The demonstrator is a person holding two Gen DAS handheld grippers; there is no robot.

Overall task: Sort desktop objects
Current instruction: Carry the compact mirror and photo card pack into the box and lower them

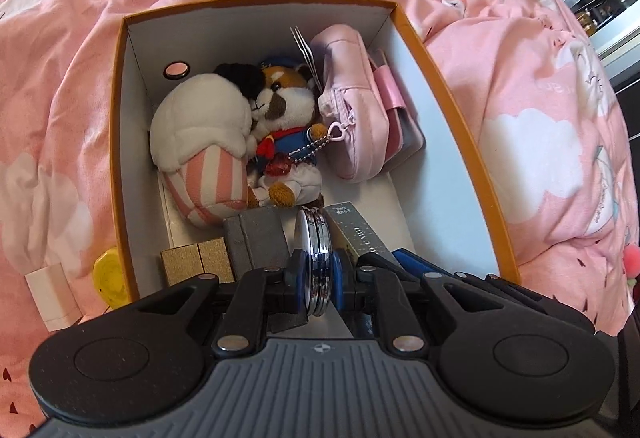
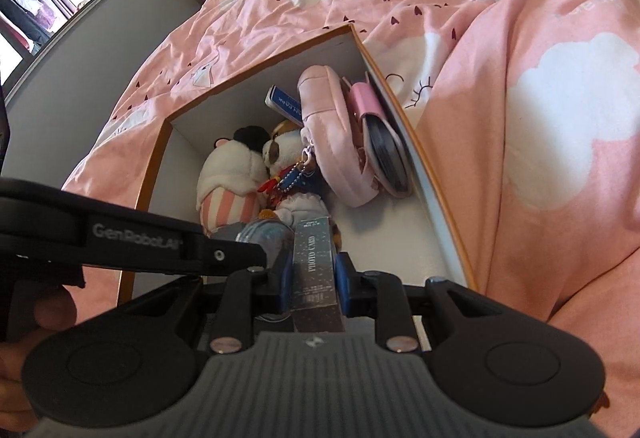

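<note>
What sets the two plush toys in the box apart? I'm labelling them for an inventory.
The ice-cream plush is white on top with a pink-and-white striped cone; the animal plush is brown and white, dressed in blue with a red neckerchief. The ice-cream plush has no face showing; the animal plush does. Both lie side by side, touching, in the orange box.

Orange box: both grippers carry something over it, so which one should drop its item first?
Probably left. The left gripper holds the round compact low inside the orange box, near the gray case; the right gripper's silver carton sits behind it.
</note>
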